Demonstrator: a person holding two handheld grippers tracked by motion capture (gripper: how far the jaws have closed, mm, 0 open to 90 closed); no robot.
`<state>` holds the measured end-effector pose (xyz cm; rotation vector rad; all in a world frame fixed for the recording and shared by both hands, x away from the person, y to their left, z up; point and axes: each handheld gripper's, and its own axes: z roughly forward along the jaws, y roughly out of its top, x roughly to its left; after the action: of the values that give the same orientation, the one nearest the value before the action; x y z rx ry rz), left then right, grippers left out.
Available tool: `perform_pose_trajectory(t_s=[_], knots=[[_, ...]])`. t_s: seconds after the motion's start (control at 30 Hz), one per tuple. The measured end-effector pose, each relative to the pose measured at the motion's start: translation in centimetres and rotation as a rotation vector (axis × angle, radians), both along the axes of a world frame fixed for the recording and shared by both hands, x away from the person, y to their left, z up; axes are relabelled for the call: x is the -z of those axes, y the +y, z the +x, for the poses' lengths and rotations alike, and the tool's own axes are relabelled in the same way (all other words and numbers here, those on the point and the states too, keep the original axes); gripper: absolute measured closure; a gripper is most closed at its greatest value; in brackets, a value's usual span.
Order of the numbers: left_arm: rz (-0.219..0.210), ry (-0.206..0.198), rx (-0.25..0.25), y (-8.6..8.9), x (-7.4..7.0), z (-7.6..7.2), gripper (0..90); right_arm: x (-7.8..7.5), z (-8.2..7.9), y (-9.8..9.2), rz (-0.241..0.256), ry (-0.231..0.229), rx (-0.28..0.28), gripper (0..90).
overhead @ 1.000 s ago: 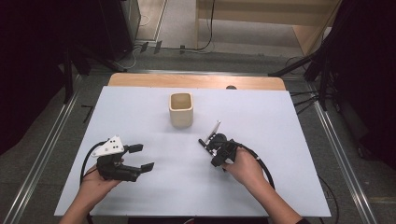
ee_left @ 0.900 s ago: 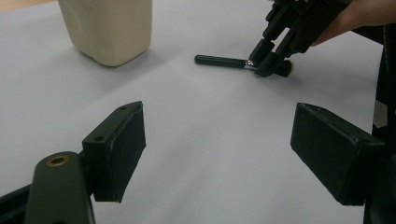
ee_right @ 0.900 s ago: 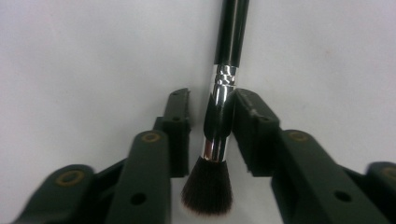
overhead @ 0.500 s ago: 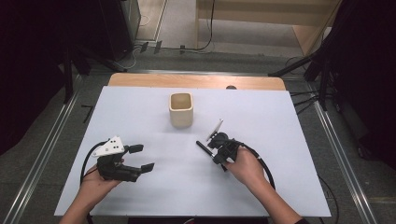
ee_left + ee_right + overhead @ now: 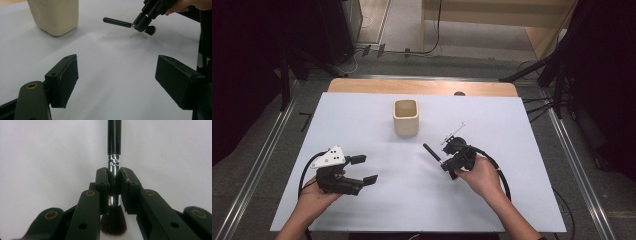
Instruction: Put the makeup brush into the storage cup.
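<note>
— Looking into the cream cup [image 5: 406,117], what's in it?
— Its inside shows bare walls; it stands upright on the white table [image 5: 362,120].
— And the brush [image 5: 435,154]?
— Pinched at its metal ferrule by the right gripper [image 5: 447,161], handle pointing toward the cup, well apart from it.
— The left gripper [image 5: 364,170]?
— Jaws spread wide, holding nothing, low over bare table. Open surface lies between brush and cup.

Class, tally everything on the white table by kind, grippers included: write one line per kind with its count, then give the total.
Cream holder cups: 1
Black-handled makeup brushes: 1
Handheld grippers: 2, the left gripper open, the right gripper shut on the brush ferrule
Total: 4
</note>
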<state>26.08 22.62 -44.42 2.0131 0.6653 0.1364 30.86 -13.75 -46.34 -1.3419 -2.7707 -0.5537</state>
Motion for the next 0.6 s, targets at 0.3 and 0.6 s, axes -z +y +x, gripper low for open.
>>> perform_pose_trajectory(t_s=[0.3, 0.6], knots=[[0.006, 0.012, 0.009, -0.2, 0.0, 0.0, 19.7, -1.4, -0.7, -0.7, 0.123, -0.043, -0.024, 79.3], [0.006, 0.013, 0.032, -0.7, -0.1, -0.1, 20.3, -2.3, -1.1, -1.9, 0.291, -0.046, -0.032, 79.3]])
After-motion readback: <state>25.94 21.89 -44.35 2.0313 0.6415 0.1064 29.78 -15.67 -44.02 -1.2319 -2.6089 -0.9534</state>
